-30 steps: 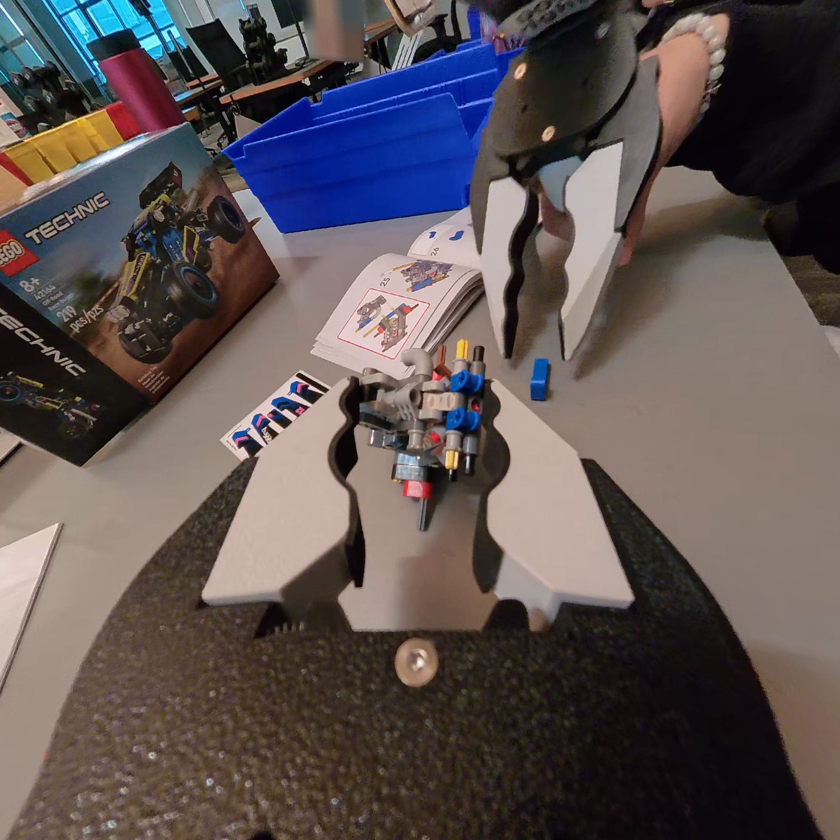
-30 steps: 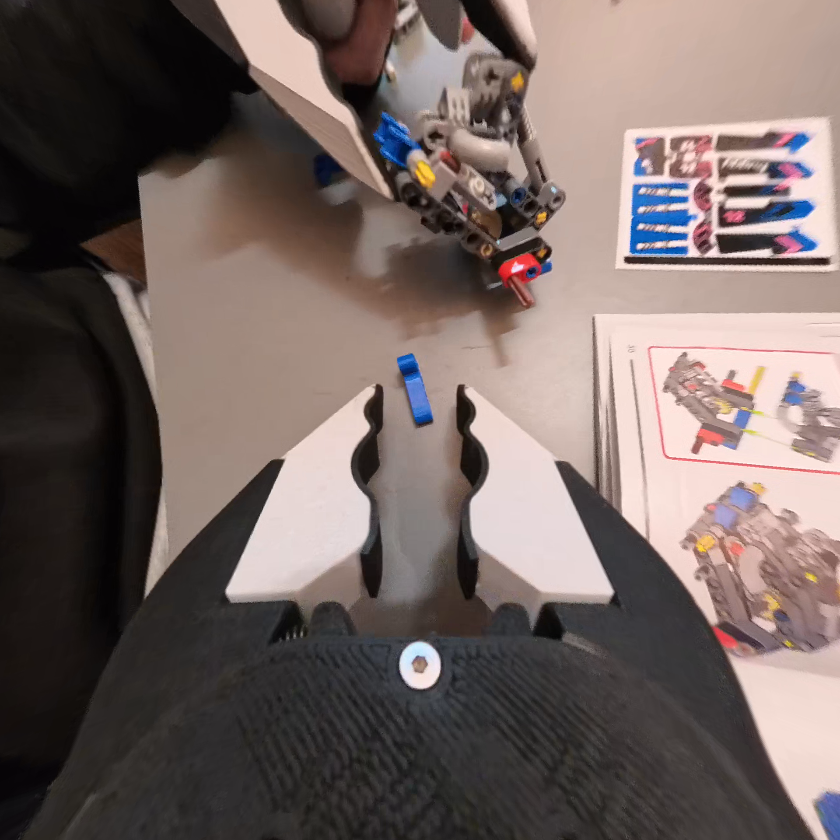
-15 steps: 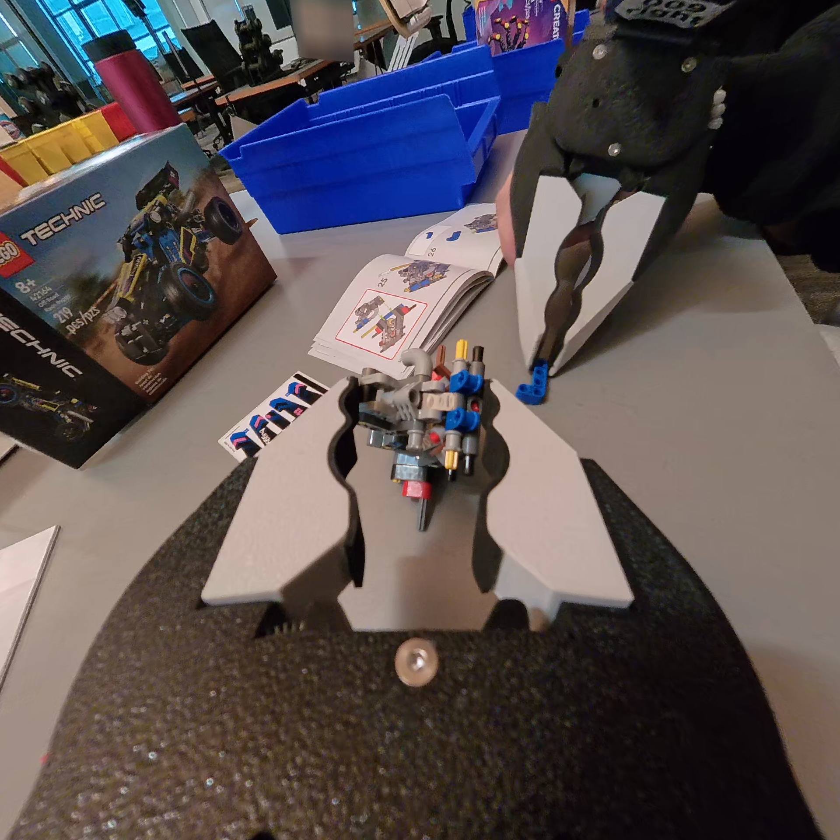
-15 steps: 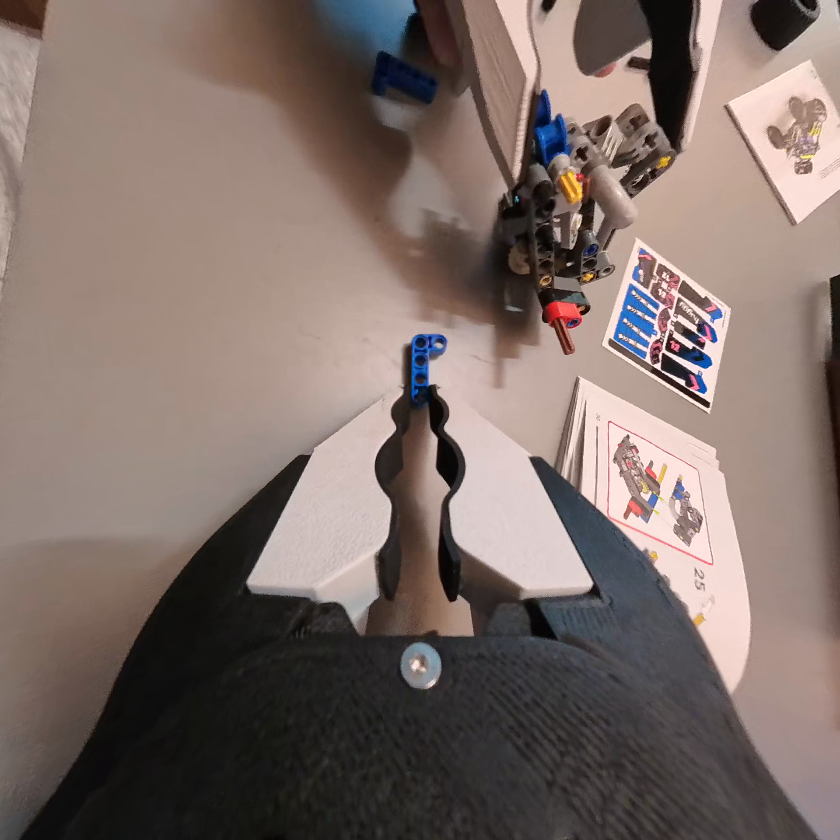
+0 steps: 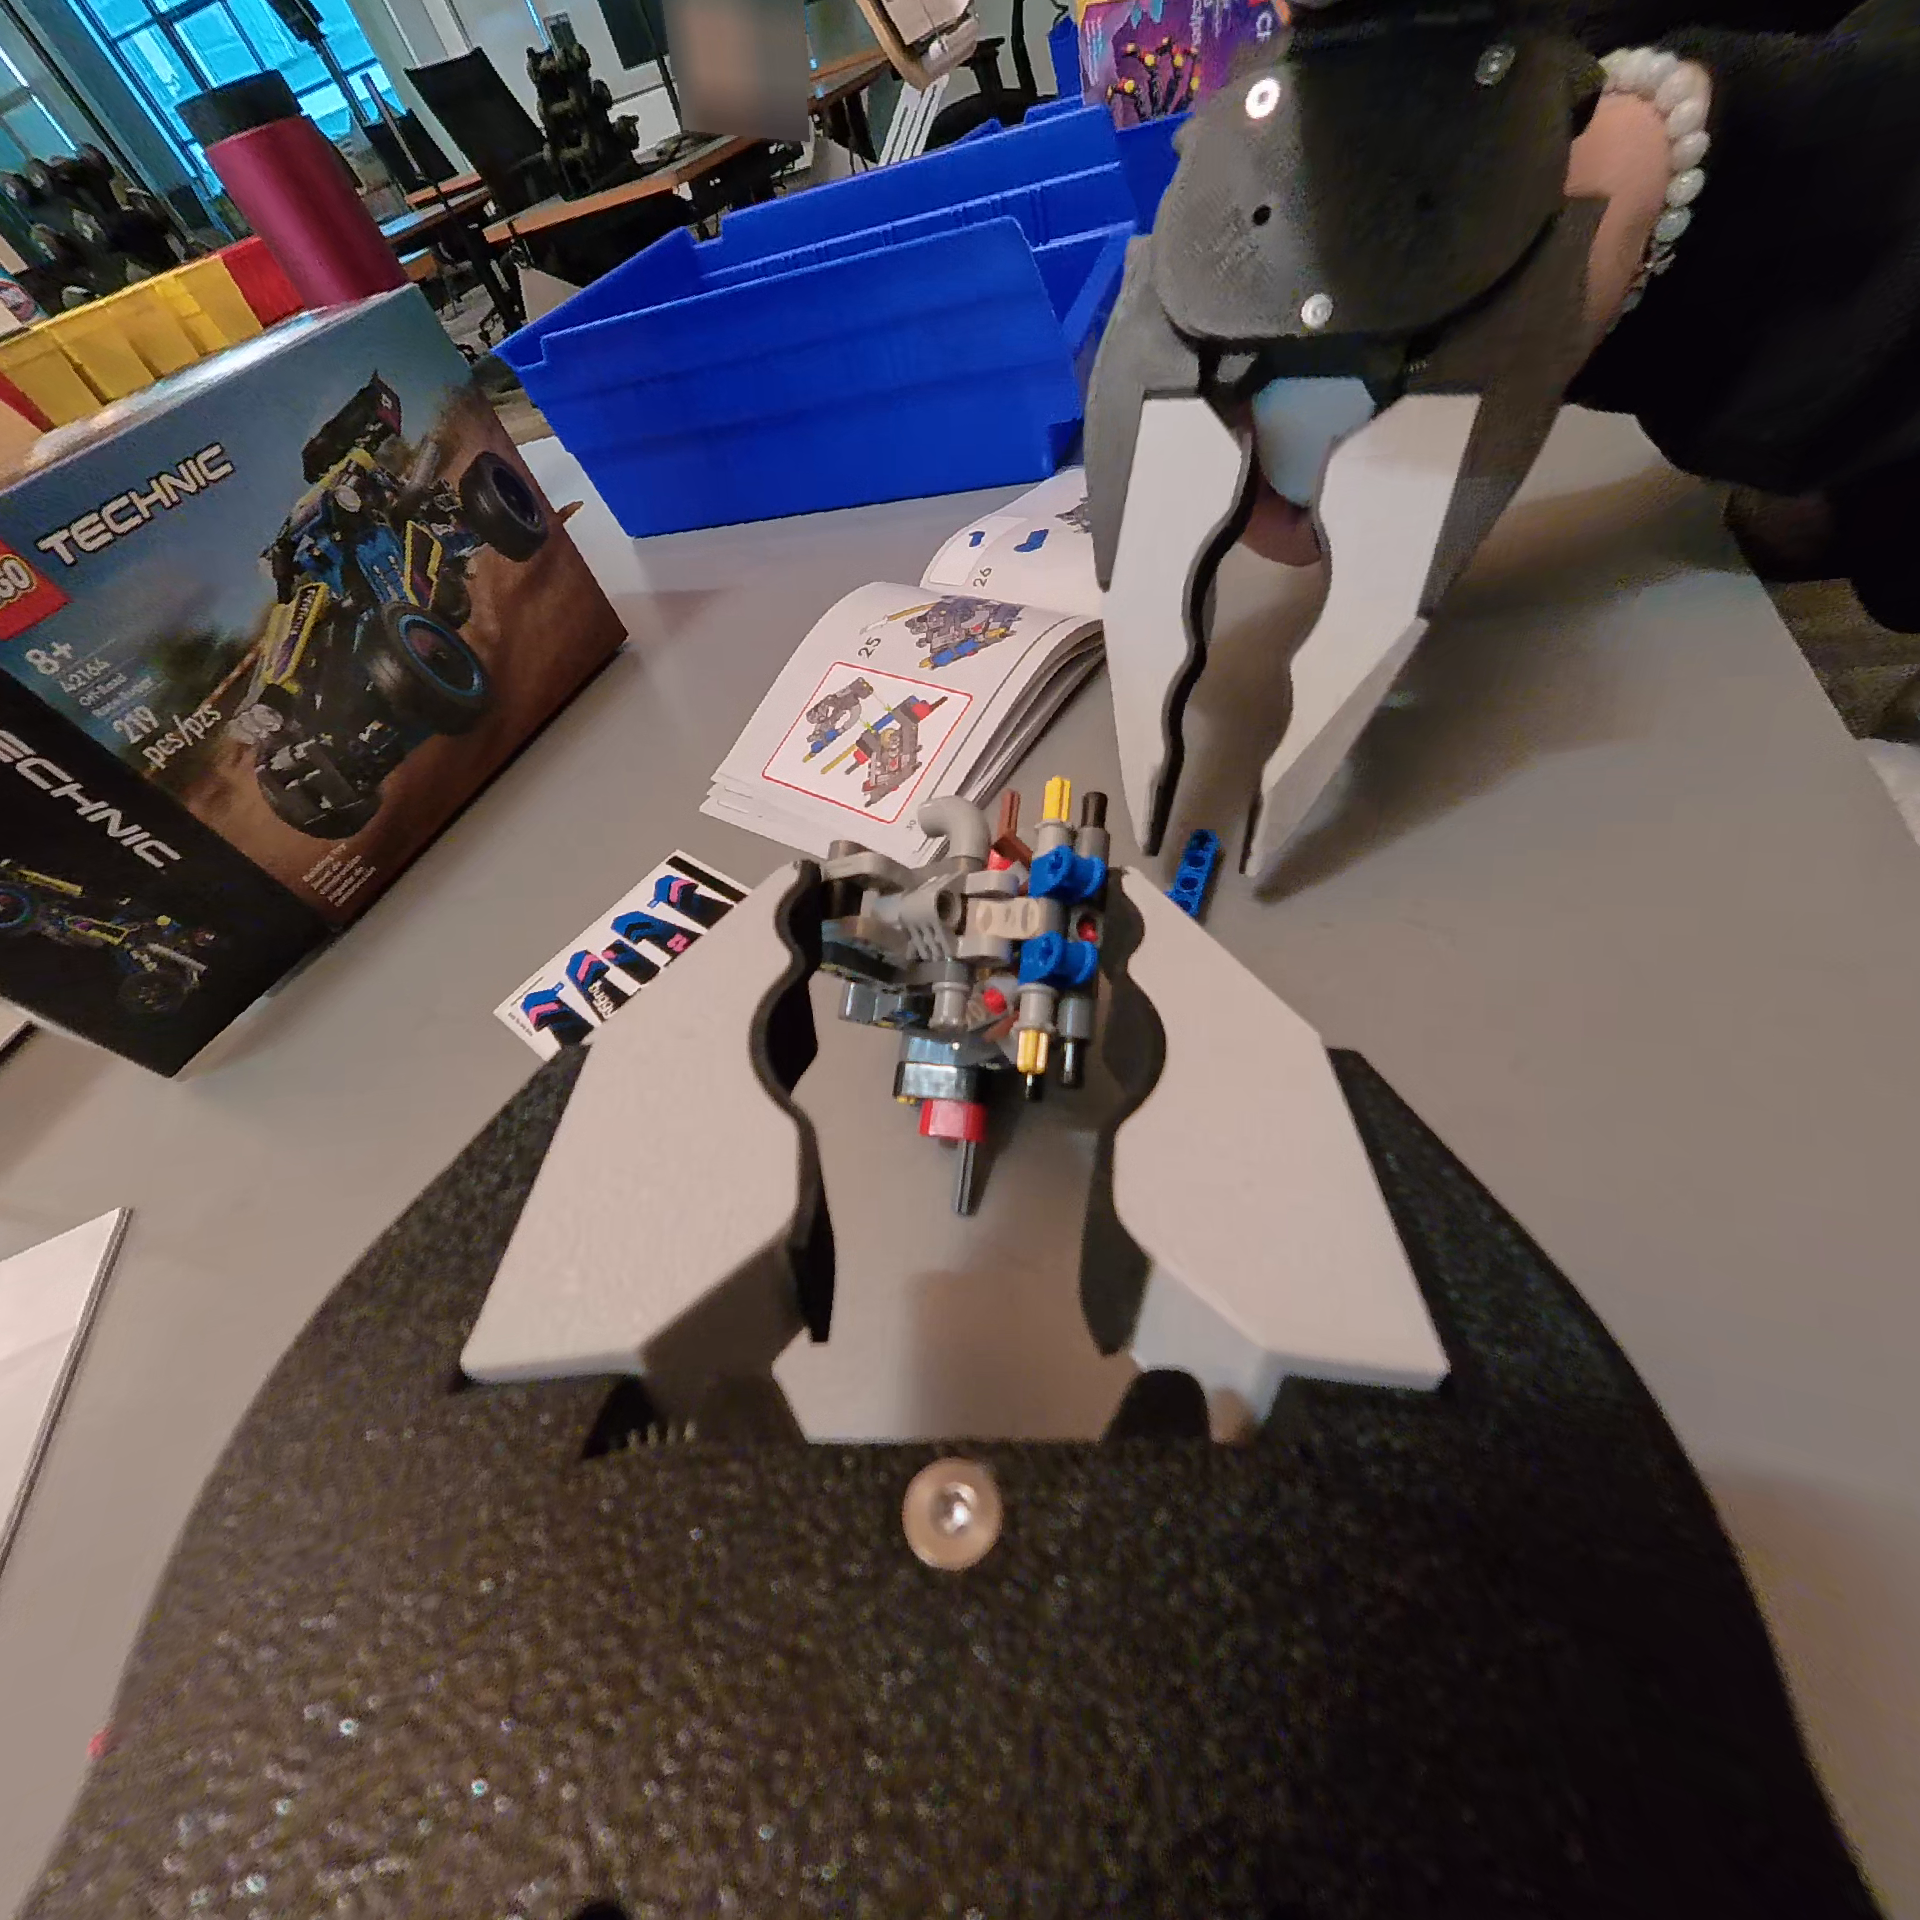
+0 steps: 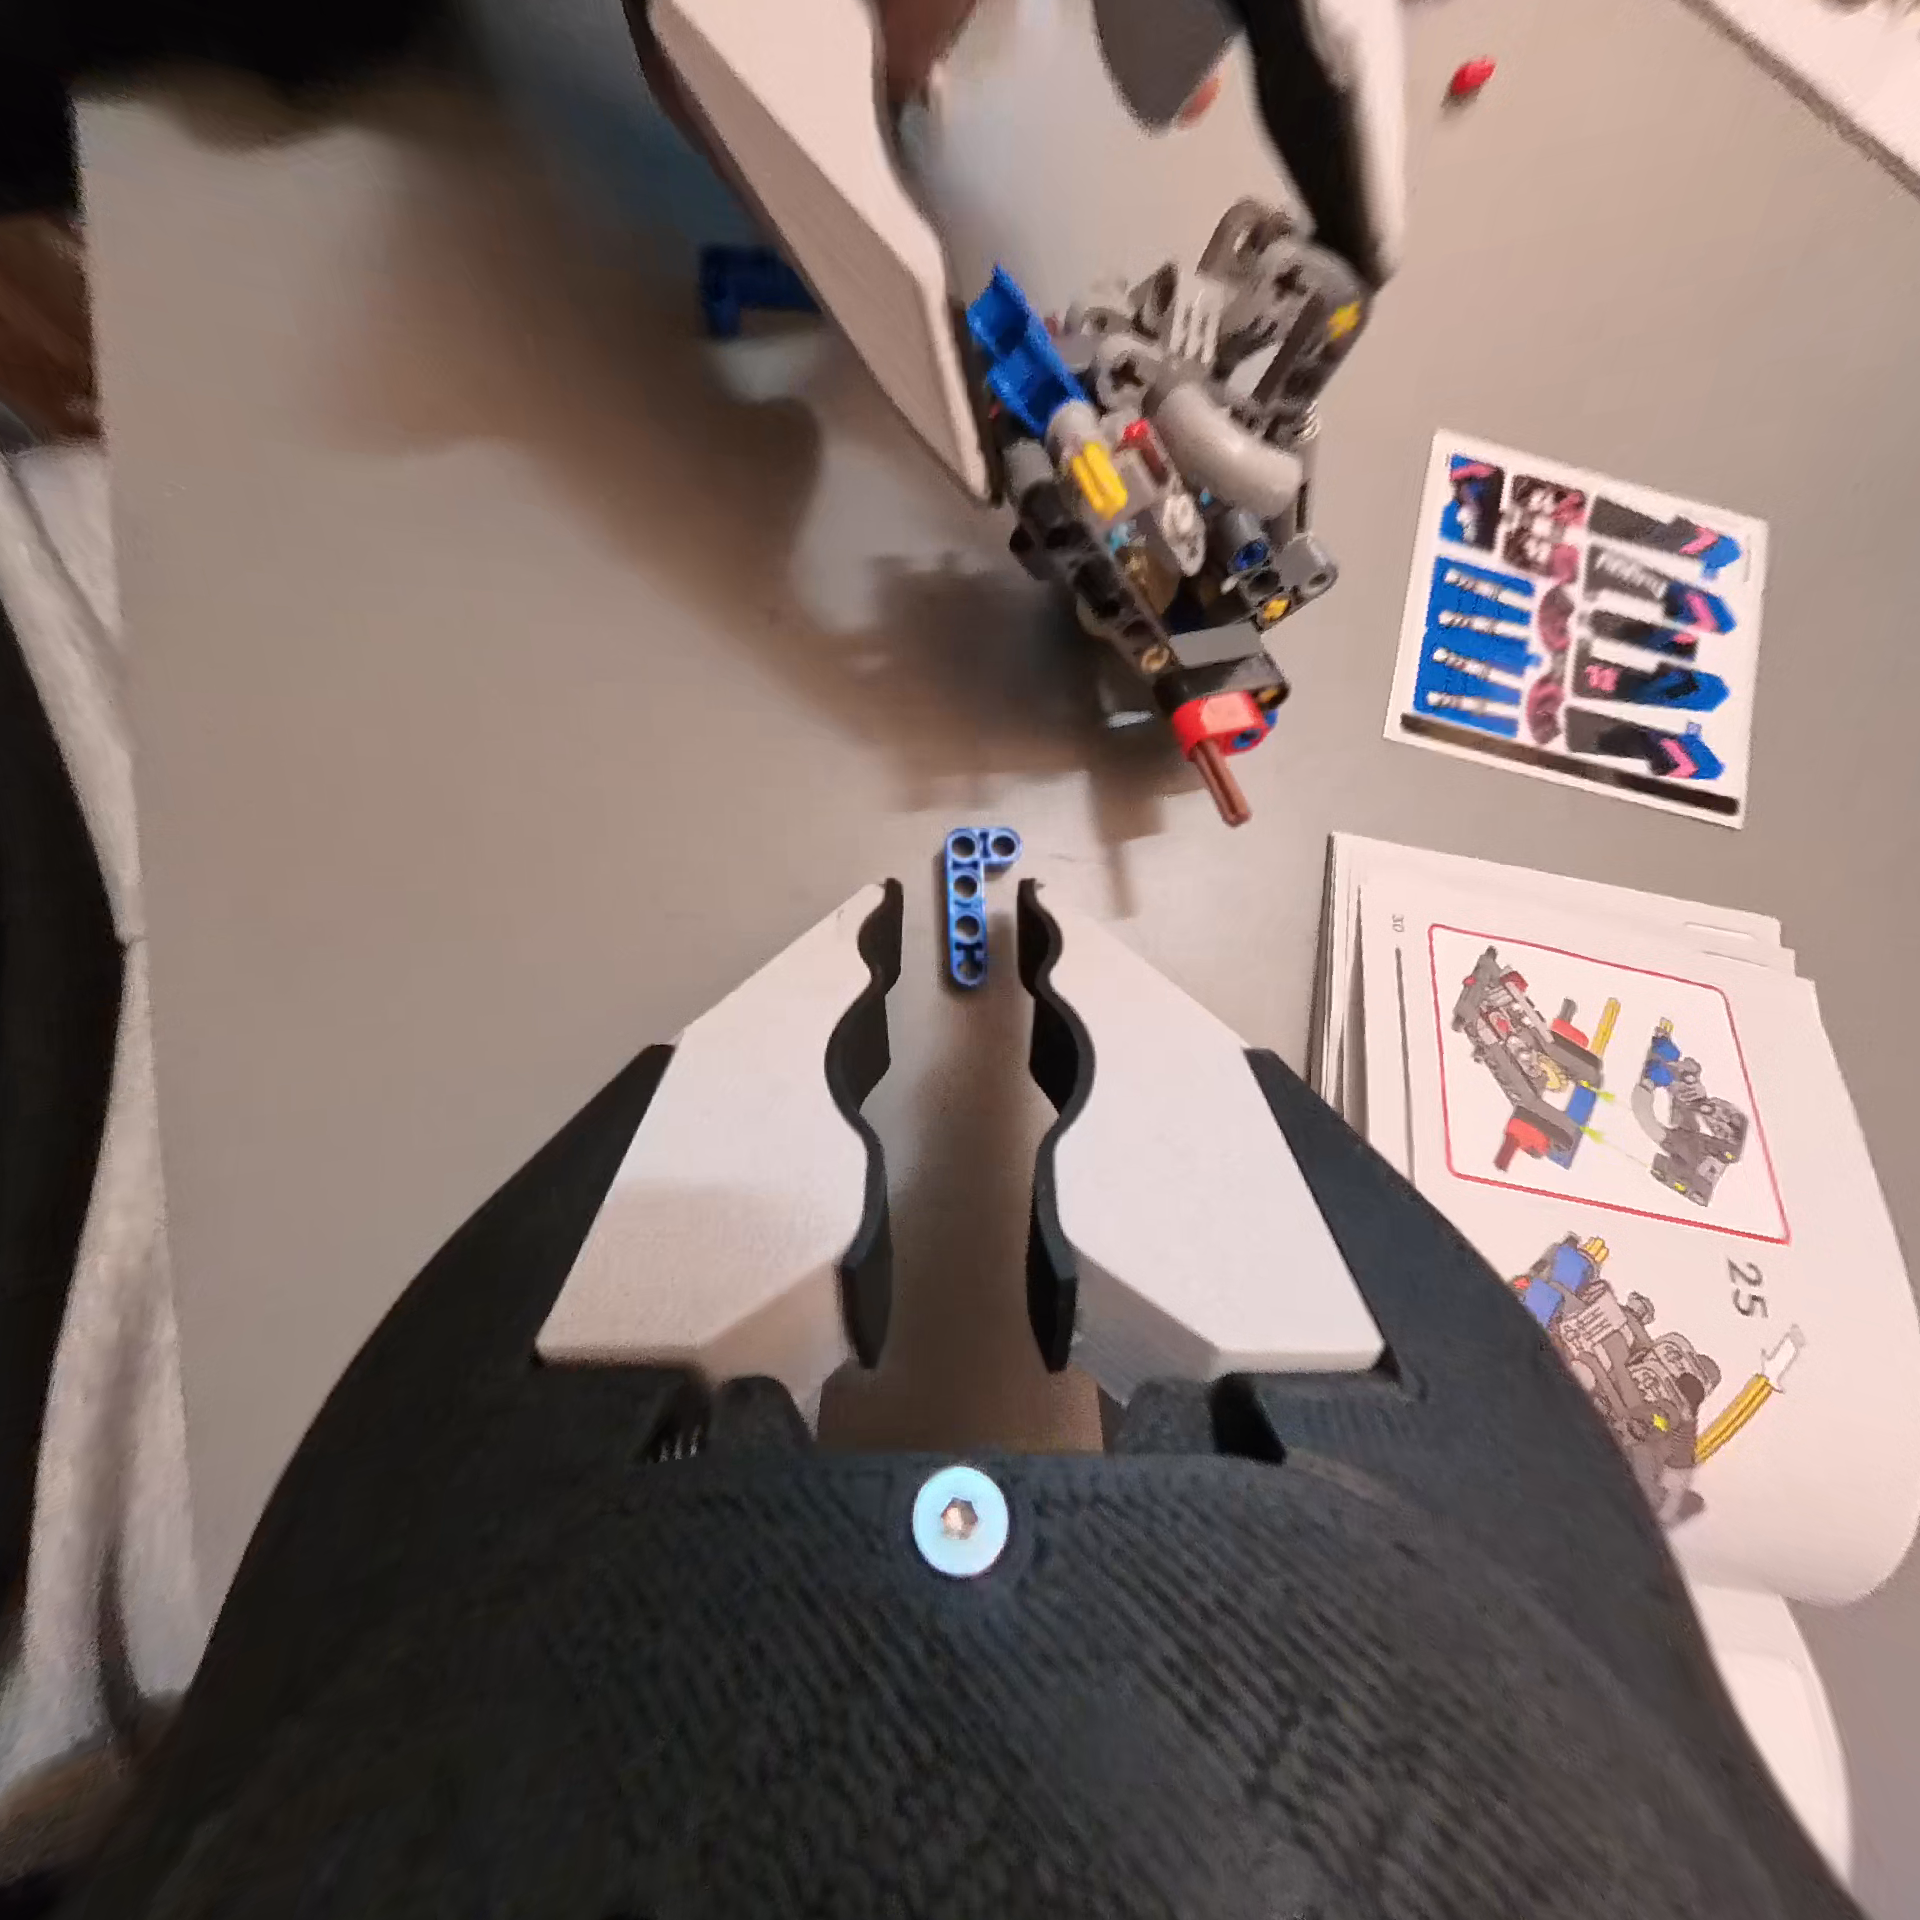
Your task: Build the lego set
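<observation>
While the grey desk (image 5: 1558, 1039) holds everything, the biggest thing near the left hand-held gripper (image 5: 951, 914) is the set's box (image 5: 281, 644), off to its left side. Ahead of it lies the open instruction book (image 5: 894, 707), and a sticker sheet (image 5: 613, 966) sits just beside its left finger. The left hand-held gripper is clamped on the half-built model (image 5: 966, 956), which sticks out past its tips. The right hand-held gripper (image 6: 958, 904) has its fingers apart, pointing down at the desk, with the small blue L-shaped piece (image 6: 971, 904) lying flat between its tips.

The blue piece is thin and flat, so when the fingers close it could slip, tip up, or pop out sideways. If the tips press the desk too hard, the piece may skid away. It may also end up held crooked, which would make it hard to push onto the model. The model is only held near one end, so a strong push could twist it loose.
</observation>
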Available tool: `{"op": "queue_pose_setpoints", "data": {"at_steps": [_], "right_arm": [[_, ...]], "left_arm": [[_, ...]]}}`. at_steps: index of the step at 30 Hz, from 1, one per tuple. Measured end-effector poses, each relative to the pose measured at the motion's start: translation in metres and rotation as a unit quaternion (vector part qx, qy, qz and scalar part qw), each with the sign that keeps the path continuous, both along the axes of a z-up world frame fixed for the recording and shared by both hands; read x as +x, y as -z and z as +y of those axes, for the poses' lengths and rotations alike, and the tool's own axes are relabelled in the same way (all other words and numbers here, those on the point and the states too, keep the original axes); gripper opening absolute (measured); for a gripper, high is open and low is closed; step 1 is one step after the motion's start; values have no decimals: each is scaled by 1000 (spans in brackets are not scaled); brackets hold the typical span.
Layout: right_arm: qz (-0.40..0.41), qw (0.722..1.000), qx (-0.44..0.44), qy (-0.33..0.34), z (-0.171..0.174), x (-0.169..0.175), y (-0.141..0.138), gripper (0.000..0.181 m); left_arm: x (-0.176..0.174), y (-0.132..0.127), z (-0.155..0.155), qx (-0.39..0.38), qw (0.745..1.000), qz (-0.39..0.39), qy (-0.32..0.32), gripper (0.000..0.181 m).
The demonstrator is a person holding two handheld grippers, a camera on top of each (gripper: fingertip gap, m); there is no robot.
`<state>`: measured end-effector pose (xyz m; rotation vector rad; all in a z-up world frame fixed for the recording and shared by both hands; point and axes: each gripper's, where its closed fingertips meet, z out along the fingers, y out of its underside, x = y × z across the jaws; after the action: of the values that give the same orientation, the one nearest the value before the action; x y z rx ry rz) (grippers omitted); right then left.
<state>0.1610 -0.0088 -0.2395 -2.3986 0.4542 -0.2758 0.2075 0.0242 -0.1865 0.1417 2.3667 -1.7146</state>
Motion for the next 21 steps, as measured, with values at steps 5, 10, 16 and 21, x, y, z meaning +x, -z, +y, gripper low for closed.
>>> {"op": "queue_pose_setpoints", "data": {"at_steps": [5,10,16,21], "right_arm": [[3,1000,-26,-14,4,0,8,5],[-23,999,-27,-25,6,1,8,5],[-89,994,54,20,7,16,-9,6],[-166,962,214,30,11,24,-62,5]], "left_arm": [[0,0,1,0,1000,-1,1,52],[-1,1,0,5,1000,-7,-1,52],[2,0,-1,7,1000,3,-17,51],[6,0,4,-1,1000,17,-9,51]]}}
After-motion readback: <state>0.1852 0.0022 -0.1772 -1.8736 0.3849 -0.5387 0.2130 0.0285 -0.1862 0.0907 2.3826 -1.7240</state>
